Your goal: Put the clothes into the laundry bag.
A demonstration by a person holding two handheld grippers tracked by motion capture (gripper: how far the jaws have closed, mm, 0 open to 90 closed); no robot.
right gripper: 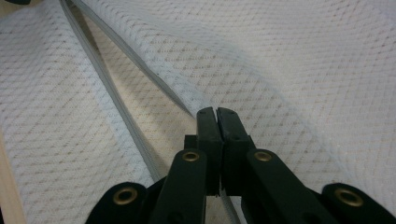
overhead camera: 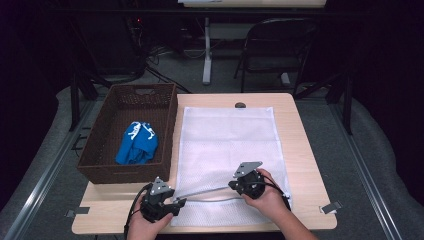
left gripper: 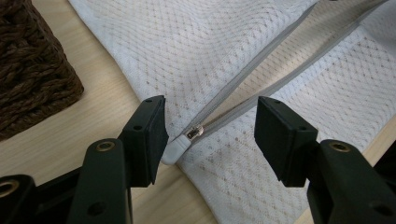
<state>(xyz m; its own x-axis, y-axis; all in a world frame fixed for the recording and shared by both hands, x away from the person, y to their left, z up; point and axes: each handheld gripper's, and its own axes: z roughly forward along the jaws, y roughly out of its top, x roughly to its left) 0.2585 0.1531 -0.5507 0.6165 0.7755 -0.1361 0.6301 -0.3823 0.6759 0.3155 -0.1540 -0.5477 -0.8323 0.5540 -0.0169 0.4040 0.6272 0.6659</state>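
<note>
- High view: one white mesh laundry bag (overhead camera: 227, 145) is seen lying flat on the light wooden counter (overhead camera: 305, 165), with its grey zipper edge (overhead camera: 207, 190) near the person's side, partly opened.
- One dark brown woven wicker basket (overhead camera: 107, 145) stands just beside the bag's left edge; one crumpled blue cloth with white cords (overhead camera: 137, 143) lies inside it.
- One small dark round fitting (overhead camera: 240, 105) is set in the counter at the bag's far edge; one black folding chair (overhead camera: 277, 42) stands on the floor beyond, well apart.
- Two hand-held grippers are counted. The left hand-held gripper (overhead camera: 176, 203) is held at the bag's near left corner, the right hand-held gripper (overhead camera: 235, 185) over the zipper line farther right.
- Left gripper view: the left hand-held gripper (left gripper: 210, 128) is released, its jaws wide apart on either side of the one metal zipper slider with a white tab (left gripper: 184, 140); the tab touches the left jaw pad. A corner of the basket (left gripper: 32, 70) stands close by on the left.
- Right gripper view: the right hand-held gripper (right gripper: 216, 114) is clenched on the upper zipper edge (right gripper: 140, 60) of the mesh bag (right gripper: 303, 70), which is lifted off the lower edge so the opening gapes.
- Nothing is seen lying between the grippers and the zipper.
</note>
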